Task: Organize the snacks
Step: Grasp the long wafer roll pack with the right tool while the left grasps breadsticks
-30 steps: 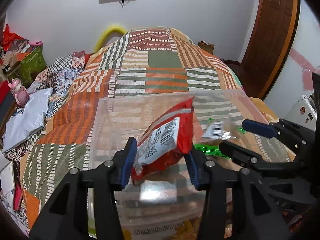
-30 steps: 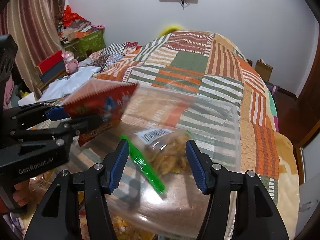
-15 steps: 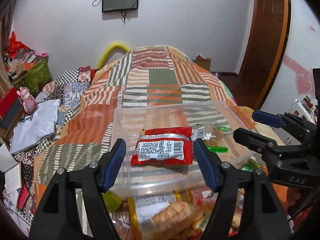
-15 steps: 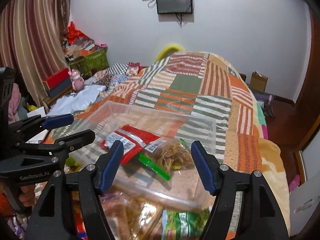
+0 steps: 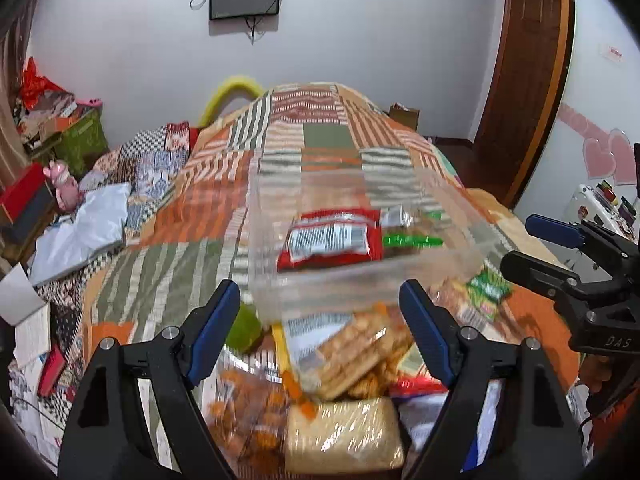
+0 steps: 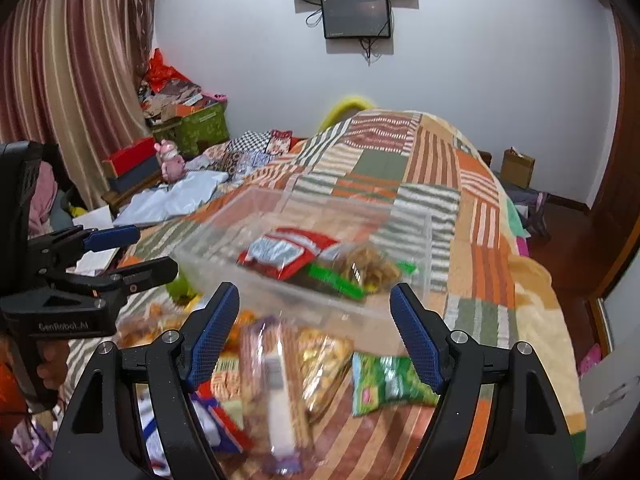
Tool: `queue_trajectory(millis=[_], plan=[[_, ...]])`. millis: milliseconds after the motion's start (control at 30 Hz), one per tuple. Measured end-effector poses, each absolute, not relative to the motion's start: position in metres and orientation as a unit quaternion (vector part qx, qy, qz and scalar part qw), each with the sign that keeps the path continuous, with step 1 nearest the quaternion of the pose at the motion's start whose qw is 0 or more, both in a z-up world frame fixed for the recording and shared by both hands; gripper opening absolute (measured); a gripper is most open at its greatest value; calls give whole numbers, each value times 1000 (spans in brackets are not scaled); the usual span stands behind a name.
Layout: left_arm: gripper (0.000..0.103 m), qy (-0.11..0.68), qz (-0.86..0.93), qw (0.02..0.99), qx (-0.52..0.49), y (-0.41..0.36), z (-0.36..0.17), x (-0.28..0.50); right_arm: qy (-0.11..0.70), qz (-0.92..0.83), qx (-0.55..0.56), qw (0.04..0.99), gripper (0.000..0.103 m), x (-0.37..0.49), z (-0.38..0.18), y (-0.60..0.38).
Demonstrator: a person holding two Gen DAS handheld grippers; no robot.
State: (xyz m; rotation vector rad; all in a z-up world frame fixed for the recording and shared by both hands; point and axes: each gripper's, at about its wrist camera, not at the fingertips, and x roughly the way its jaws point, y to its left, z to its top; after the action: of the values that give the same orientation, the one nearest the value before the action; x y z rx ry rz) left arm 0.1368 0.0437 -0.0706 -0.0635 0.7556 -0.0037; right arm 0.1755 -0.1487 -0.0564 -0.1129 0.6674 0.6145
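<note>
A clear plastic bin (image 5: 360, 284) (image 6: 420, 236) sits on the patchwork bedspread. In it lie a red snack packet (image 5: 328, 240) (image 6: 288, 252) and a clear bag of chips with a green strip (image 5: 412, 236) (image 6: 368, 268). My left gripper (image 5: 320, 328) is open and empty above a pile of loose snacks (image 5: 352, 356). My right gripper (image 6: 314, 332) is open and empty above a wafer pack (image 6: 276, 384) and a green packet (image 6: 384, 380). Each gripper shows in the other's view: the right (image 5: 560, 252), the left (image 6: 124, 256).
The patchwork bedspread (image 5: 328, 144) stretches to the far wall. Boxes, a pink toy (image 6: 170, 160) and clothes crowd the left side. A wooden door (image 5: 524, 80) stands at the right. Papers lie at the bed's left edge (image 5: 24, 320).
The left gripper let the red packet fall into the bin, the right gripper released the chip bag there. Both grippers opened wide and pulled back over the loose snack pile.
</note>
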Motion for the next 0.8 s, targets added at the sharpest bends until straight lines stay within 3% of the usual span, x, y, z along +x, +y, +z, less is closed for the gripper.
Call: queue_trajectory(millis=[500, 667, 800], plan=[[82, 430, -32, 901, -39, 39, -122, 127, 384, 321, -56, 864, 74, 159, -106, -142], [82, 447, -39, 893, -37, 36, -135, 138, 396, 329, -57, 855, 66, 162, -114, -139], [76, 455, -41, 888, -50, 39, -143, 147, 403, 335, -57, 850, 57, 163, -120, -137]])
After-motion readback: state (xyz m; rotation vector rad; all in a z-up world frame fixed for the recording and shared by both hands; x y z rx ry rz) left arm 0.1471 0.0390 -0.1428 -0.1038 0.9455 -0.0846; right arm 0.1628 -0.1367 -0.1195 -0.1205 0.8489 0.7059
